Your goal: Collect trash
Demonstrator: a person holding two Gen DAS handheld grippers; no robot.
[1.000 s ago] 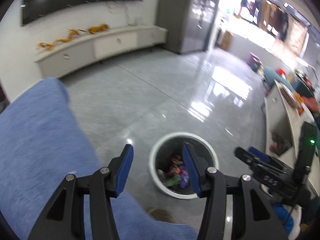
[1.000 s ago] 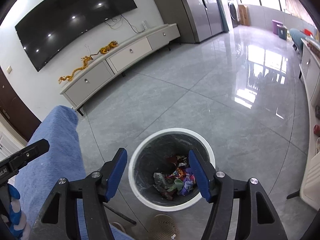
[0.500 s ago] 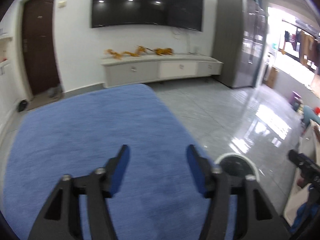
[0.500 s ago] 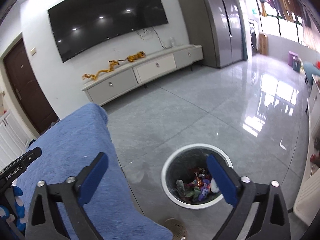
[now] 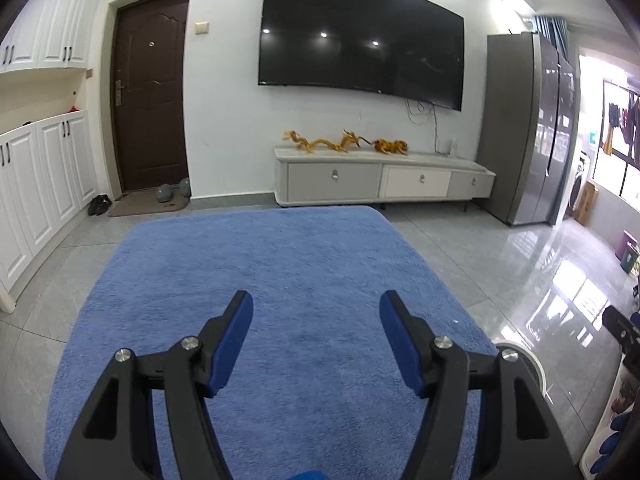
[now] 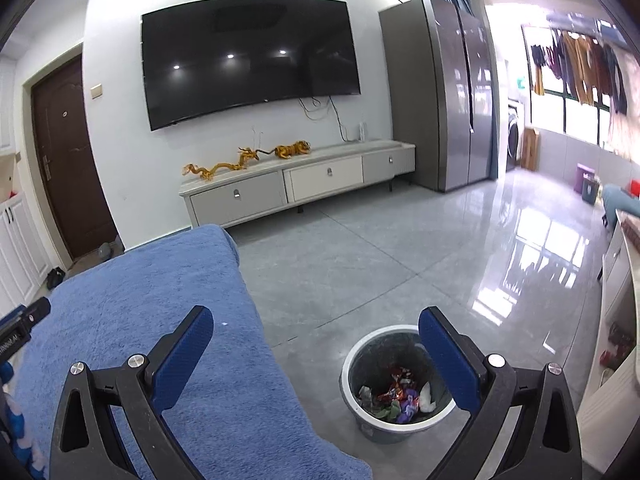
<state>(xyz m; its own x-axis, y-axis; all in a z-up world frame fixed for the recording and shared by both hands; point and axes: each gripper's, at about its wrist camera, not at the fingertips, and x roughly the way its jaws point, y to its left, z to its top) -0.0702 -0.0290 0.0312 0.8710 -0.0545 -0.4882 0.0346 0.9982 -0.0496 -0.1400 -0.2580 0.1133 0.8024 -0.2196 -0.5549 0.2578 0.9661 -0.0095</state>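
Here, both hand-held grippers gaping empty, left hand-held gripper (image 5: pixel 316 312) over blue rug (image 5: pixel 280 264), bin (image 6: pixel 394 380) beside rug edge.

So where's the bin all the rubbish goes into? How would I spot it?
Start at the big blue rug in front of the wall television. On the grey tiles just off the rug's right edge stands a round grey bin with a white rim. It is the only container there, with colourful wrappers piled at its bottom.
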